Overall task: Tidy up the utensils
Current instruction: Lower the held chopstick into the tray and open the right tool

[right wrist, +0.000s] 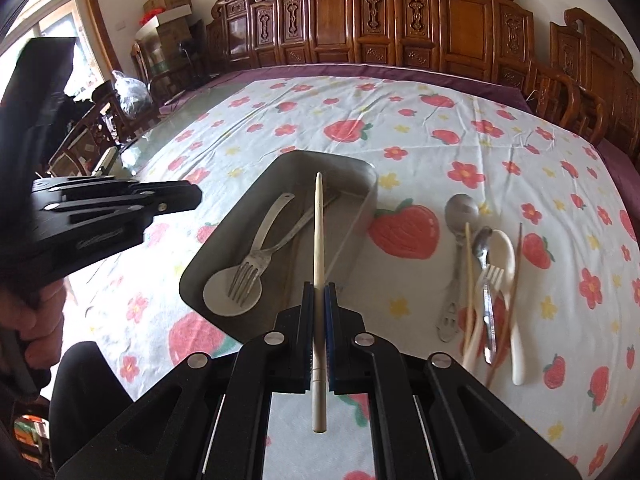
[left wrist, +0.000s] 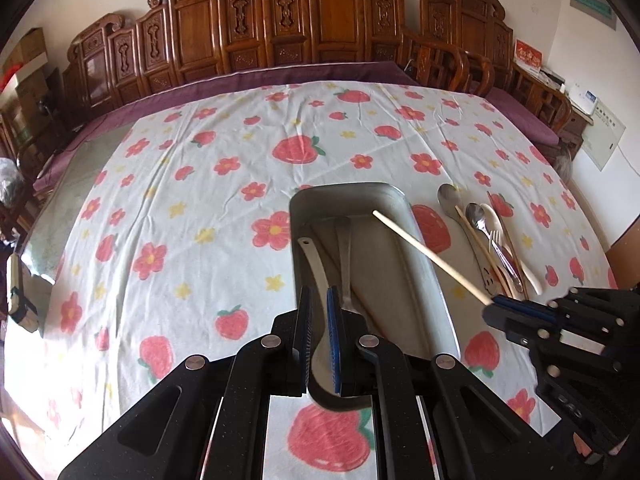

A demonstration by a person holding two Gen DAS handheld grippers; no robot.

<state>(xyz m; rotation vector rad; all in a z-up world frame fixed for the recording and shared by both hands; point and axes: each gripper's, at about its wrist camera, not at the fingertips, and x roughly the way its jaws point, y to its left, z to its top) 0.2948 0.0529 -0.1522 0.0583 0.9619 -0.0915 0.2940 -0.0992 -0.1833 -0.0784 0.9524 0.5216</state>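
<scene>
My right gripper [right wrist: 319, 292] clamps a chopstick [right wrist: 318, 240] above the tray [right wrist: 224, 240]; my left gripper [left wrist: 318, 304] is closed, empty, over the tray's near edge.

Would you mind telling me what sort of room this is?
Probably a home dining room: a large table under a strawberry-print tablecloth, carved wooden chairs along its far side, and stacked cardboard boxes in the corner.
</scene>
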